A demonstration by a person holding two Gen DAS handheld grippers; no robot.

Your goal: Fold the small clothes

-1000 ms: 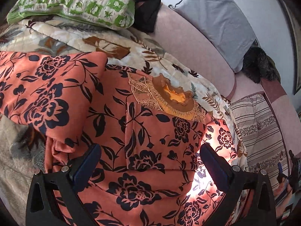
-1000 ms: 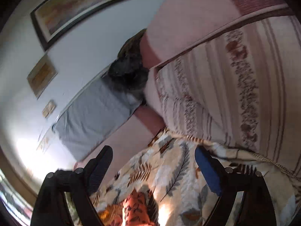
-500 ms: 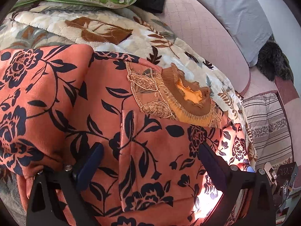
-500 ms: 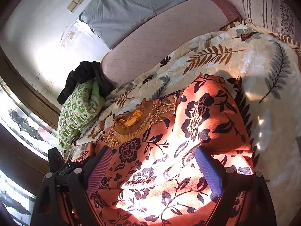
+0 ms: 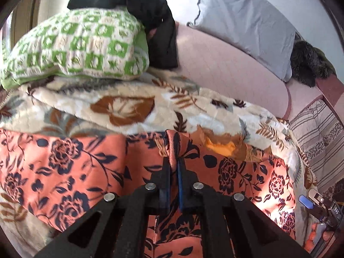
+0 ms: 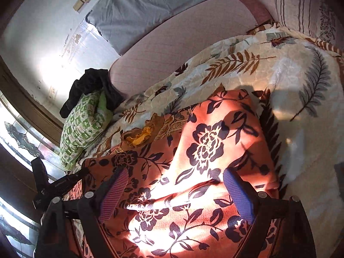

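Observation:
An orange garment with dark blue flowers [image 5: 64,167] lies spread on a leaf-patterned blanket [image 5: 133,105] on a sofa. Its brown embroidered neckline [image 5: 228,146] points to the sofa back. My left gripper [image 5: 173,163] is shut on a raised fold of the garment near the neckline. My right gripper [image 6: 174,182] is open, its fingers [image 6: 238,191] low over the garment's sunlit part [image 6: 204,146], holding nothing. The left gripper's body shows at the left edge of the right wrist view [image 6: 53,185].
A green and white checked cushion [image 5: 77,43] with a black cloth [image 5: 150,17] on it lies at the back left. A grey pillow [image 5: 243,21] leans on the pink sofa back [image 5: 225,68]. A striped cushion [image 5: 318,139] and a dark furry thing [image 5: 309,64] are at the right.
My left gripper has closed on a fold of the garment and tilted up toward the sofa back. My right gripper has come down closer over the garment.

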